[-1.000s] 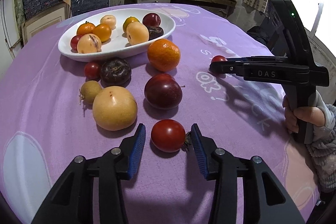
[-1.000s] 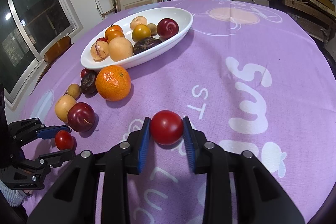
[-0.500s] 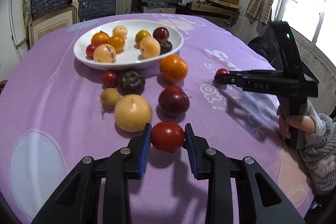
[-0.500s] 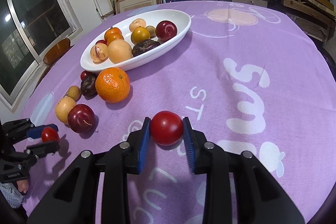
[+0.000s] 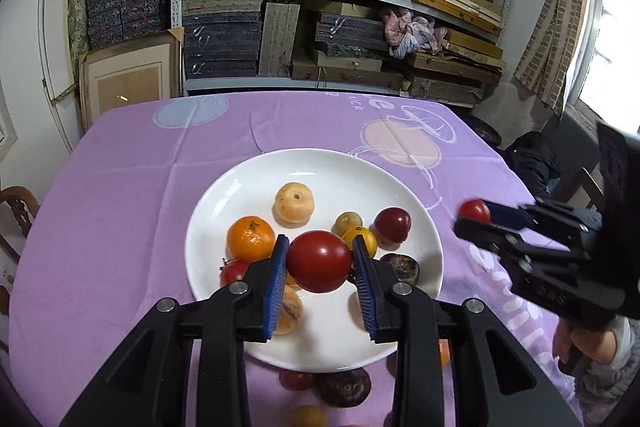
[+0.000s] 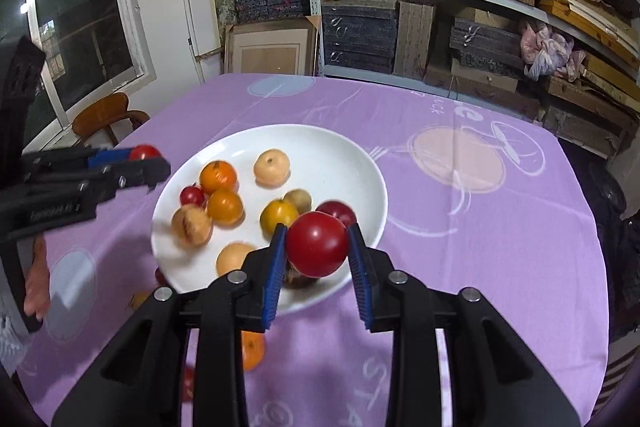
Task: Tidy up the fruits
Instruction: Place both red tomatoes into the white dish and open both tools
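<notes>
Change: both tomatoes, on the counter a second ago, now hang over the white plate (image 5: 320, 163).
Left hand-held gripper (image 5: 320, 261): has just clamped its tomato (image 5: 319, 261).
Right hand-held gripper (image 6: 317, 249): clenched on its tomato (image 6: 317, 249).
Meaning: both ready to set down.
Obstacles: orange (image 5: 251, 238), plum (image 5: 393, 225) and other fruit crowd the plate's near half; far half bare.

Two red tomatoes (image 5: 319, 261) (image 6: 316, 249) above plate (image 5: 320, 167)

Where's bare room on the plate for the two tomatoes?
Free: the white plate far half, beyond the pale fruit up to the rim, and its right rim side. Crowded: near and left part, around the tangerine cluster.
</notes>
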`<move>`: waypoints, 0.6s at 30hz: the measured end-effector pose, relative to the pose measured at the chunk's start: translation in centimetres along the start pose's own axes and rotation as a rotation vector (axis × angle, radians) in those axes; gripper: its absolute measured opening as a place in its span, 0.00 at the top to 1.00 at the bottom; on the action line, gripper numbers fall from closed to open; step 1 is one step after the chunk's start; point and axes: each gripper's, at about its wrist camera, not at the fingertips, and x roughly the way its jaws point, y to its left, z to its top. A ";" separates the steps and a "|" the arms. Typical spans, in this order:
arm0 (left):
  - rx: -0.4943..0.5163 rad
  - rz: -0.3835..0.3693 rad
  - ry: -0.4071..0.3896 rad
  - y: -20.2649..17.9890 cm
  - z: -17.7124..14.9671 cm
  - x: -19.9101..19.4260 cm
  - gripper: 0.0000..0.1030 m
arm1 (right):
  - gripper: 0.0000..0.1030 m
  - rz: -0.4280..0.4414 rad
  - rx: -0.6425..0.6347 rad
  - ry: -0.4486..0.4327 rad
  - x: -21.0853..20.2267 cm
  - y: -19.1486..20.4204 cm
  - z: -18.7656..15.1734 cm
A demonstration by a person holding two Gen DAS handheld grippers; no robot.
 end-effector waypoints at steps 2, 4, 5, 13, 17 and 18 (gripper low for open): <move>0.026 -0.019 0.020 -0.9 -1.2 0.9 0.69 | 0.71 -0.005 0.010 0.028 2.8 -0.6 2.1; 0.058 -0.009 0.052 -1.4 -2.4 2.1 0.69 | 0.71 -0.008 0.016 0.064 5.6 -0.9 3.7; 0.064 -0.012 0.074 -1.5 -3.0 2.7 0.69 | 0.71 -0.012 0.015 0.079 7.0 -0.8 4.2; -0.017 -0.018 0.084 0.5 -3.5 4.7 0.61 | 0.66 -0.039 0.034 0.151 12.8 -0.9 3.7; -0.051 -0.037 0.076 0.9 -3.5 4.3 0.48 | 0.47 -0.026 0.039 0.121 11.4 -1.2 3.0; -0.063 -0.034 0.064 1.0 -3.5 3.6 0.38 | 0.47 -0.011 0.048 0.108 10.4 -1.3 2.9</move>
